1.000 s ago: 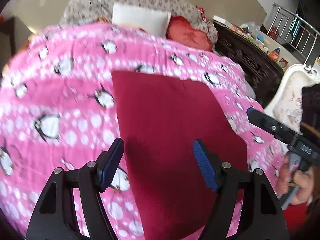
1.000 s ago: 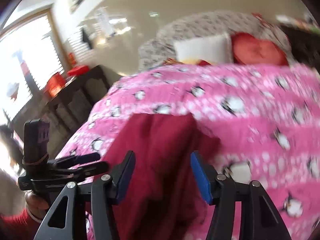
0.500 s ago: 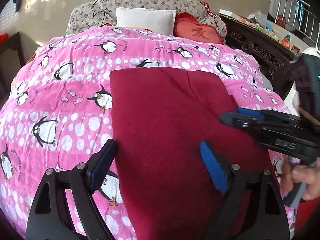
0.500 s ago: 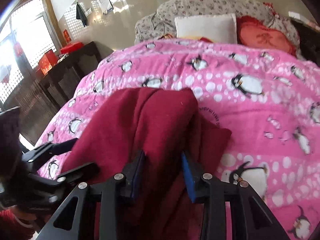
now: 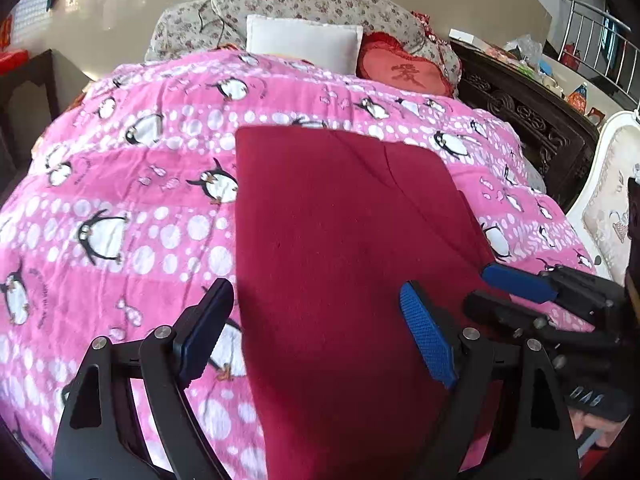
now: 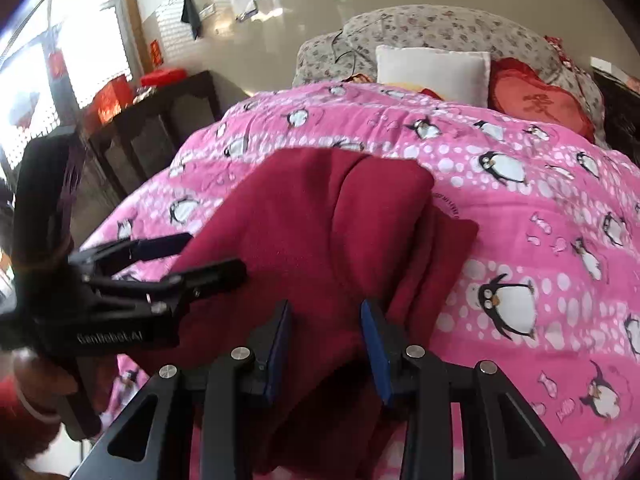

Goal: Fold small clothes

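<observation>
I'm looking at the dark red garment (image 5: pixel 340 240) lying on the pink penguin blanket (image 5: pixel 120 200), folded lengthwise into a long panel with one layer lapping over another along its right side. My right tongs (image 6: pixel 326 344) are gripping a raised bunch of that red cloth near its close end, the pads narrowed onto the fabric, though the cloth is hiding how firmly they are biting. My left tongs (image 5: pixel 316 332) are hovering wide open over the near left part of the garment, one finger above the blanket and the other above the cloth, gripping nothing.

I'm judging the lengthwise folds as done and the crosswise fold as the step in hand: the near end is being lifted and would need carrying toward the far edge, then flattening.

Beyond the blanket, a white pillow (image 5: pixel 304 42) and a red heart cushion (image 5: pixel 404 68) are resting against a flowered headboard cushion (image 5: pixel 304 0), with dark carved furniture (image 5: pixel 528 116) at the right.
</observation>
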Demonstrator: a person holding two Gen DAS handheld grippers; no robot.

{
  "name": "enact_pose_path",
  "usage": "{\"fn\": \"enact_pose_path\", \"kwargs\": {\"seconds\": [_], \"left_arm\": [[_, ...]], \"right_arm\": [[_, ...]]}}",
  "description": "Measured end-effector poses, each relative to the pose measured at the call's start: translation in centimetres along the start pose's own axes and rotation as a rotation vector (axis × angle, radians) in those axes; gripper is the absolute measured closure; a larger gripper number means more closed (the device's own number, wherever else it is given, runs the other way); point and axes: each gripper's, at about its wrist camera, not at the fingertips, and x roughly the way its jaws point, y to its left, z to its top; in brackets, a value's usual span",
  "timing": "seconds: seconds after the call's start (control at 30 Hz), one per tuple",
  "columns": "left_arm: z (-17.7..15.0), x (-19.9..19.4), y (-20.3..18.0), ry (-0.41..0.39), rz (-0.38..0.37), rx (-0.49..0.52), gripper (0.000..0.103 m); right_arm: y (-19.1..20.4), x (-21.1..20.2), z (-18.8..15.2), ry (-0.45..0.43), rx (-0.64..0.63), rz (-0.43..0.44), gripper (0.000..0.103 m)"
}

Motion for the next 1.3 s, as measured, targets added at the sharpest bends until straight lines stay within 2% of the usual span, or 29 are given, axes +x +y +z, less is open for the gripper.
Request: {"fn": "enact_pose_path", "kwargs": {"seconds": [0.1, 0.2, 0.4, 0.47, 0.53, 0.97, 1.3], "left_arm": [[0.0, -1.4, 0.1, -0.035, 0.025, 0.012, 0.018], [0.0, -2.9, 0.2, -0.066, 0.046, 0.012, 0.018], [0.2, -5.5, 0.6, -0.114, 0.073, 0.004, 0.018], [0.2, -6.2, 0.4, -0.129, 0.092, 0.012, 0.018], [0.2, -6.6, 0.4, -0.138, 0.092, 0.012, 0.018], [-0.1, -6.7, 0.0, -0.142, 0.092, 0.01, 0.018], [-0.1, -6.5, 0.0, -0.145, 0.103, 0.011, 0.018]], "right_arm": [[0.8, -2.3, 0.1, -0.06, 0.002, -0.008, 0.068], [1.0, -4.1, -0.1, -0.121, 0.072, 0.022, 0.067], [3.2, -4.9, -0.2, -0.144, 0.062, -0.031, 0.063], [3.7, -5.1, -0.2, -0.155, 0.064, -0.059, 0.056], [3.8, -5.3, -0.3, -0.164, 0.064, -0.074, 0.054], [4.0, -5.1, 0.1, -0.159, 0.08, -0.123, 0.053], [3.9, -4.6, 0.3, -0.149, 0.082, -0.119, 0.052]]}}
